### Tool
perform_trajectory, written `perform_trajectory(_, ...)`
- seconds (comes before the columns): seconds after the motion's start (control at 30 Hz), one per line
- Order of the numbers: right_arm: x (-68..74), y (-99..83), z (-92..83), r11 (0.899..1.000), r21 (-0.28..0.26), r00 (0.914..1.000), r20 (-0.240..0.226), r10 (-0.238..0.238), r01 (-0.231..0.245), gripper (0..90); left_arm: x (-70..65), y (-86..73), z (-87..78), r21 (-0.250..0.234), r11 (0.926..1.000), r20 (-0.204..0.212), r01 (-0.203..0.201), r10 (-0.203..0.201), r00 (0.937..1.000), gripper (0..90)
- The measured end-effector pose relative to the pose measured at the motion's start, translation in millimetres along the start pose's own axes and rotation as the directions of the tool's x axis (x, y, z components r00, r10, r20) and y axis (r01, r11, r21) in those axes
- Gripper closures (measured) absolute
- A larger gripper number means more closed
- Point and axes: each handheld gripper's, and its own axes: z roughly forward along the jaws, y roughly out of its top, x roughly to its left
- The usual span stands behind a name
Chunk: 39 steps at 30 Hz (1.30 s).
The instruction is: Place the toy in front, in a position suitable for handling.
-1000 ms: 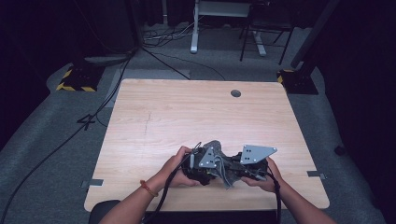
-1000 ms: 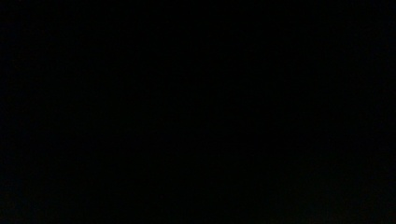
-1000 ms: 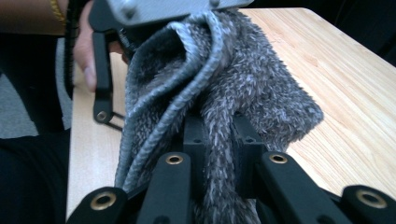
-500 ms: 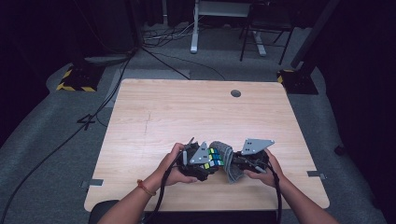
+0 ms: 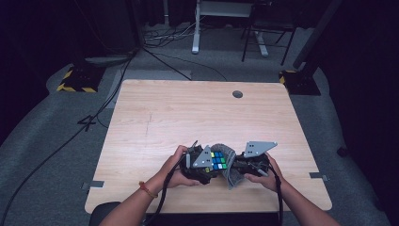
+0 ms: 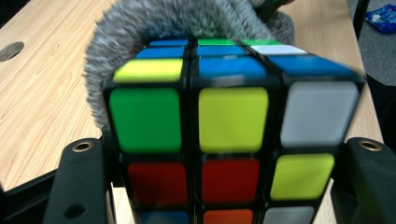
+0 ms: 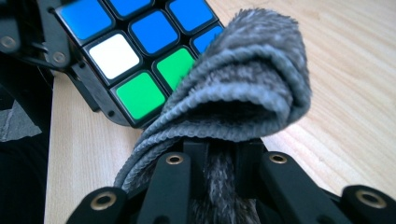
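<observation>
Cube (image 6: 219, 130), clamped between the closed-in jaws of the left gripper (image 5: 201, 165) just above the table's (image 5: 188, 113) near edge, sits directly beside the grey cloth (image 7: 243, 93), which the right gripper (image 7: 219, 154) pinches tight and presses against the cube's top right corner.

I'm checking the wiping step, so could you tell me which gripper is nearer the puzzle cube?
Left. The left gripper is clamped on the cube itself; the right gripper, just right of the cube, pinches the grey cloth draped against it.
</observation>
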Motion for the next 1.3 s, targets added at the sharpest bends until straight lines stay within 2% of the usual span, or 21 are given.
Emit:
perform_trajectory(0.23,4.5,3.1,-3.1,1.000,-0.012,0.9998,0.007,-0.021,0.021,79.7,-2.0,-0.9,3.3,0.032,0.9993,-0.003,-0.018,0.018,0.9998,32.7)
perform_trajectory(0.43,5.4,4.4,-5.9,1.000,-0.020,0.9996,0.020,-0.022,0.023,79.7,0.2,-2.5,5.3,0.045,0.9990,0.004,-0.004,0.003,1.0000,32.4)
perform_trajectory(0.53,5.0,4.4,-6.4,1.000,-0.027,0.9997,0.017,-0.015,0.016,79.7,2.9,-4.3,5.2,0.033,0.9989,0.022,0.035,-0.035,0.9991,32.2)
perform_trajectory(0.6,5.2,4.4,-7.4,0.999,-0.040,0.9998,0.017,-0.011,0.012,79.7,6.4,-6.0,3.5,0.007,0.9972,0.051,0.074,-0.074,0.9960,32.4)
perform_trajectory(0.7,6.0,5.7,-9.7,0.998,-0.057,0.9998,0.019,-0.011,0.013,79.7,8.9,-7.3,2.5,-0.008,0.9944,0.068,0.106,-0.105,0.9921,32.7)
perform_trajectory(0.83,6.8,5.9,-10.7,0.998,-0.067,0.9998,0.020,-0.007,0.009,79.8,8.9,-7.0,5.1,0.017,0.9954,0.058,0.094,-0.095,0.9938,32.7)
perform_trajectory(0.93,8.0,7.0,-12.0,0.997,-0.082,0.9998,0.016,-0.008,0.009,79.8,6.6,-5.9,9.3,0.061,0.9959,0.026,0.066,-0.068,0.9973,32.5)
perform_trajectory(1.0,10.0,8.9,-13.5,0.995,-0.099,1.0000,-0.001,-0.006,0.006,79.9,3.0,-4.8,12.8,0.087,0.9957,0.001,0.033,-0.033,0.9995,32.8)
perform_trajectory(1.07,14.5,10.9,-12.3,0.995,-0.097,0.9997,0.003,-0.025,0.025,79.9,1.0,-2.9,14.2,0.095,0.9952,0.004,0.020,-0.021,0.9998,32.8)
perform_trajectory(1.13,16.2,12.1,-11.3,0.995,-0.099,0.9996,0.005,-0.026,0.027,79.9,1.5,-3.2,13.9,0.087,0.9959,-0.006,0.021,-0.021,0.9998,33.0)
perform_trajectory(1.23,13.7,12.5,-13.4,0.995,-0.092,0.9982,0.051,-0.032,0.036,80.0,4.1,-2.9,7.7,0.056,0.9980,-0.018,0.028,-0.027,0.9995,33.3)
perform_trajectory(1.3,8.7,9.3,-12.8,0.997,-0.076,0.9975,0.068,-0.019,0.024,80.0,5.0,-2.9,4.7,0.034,0.9988,-0.018,0.036,-0.035,0.9992,33.3)
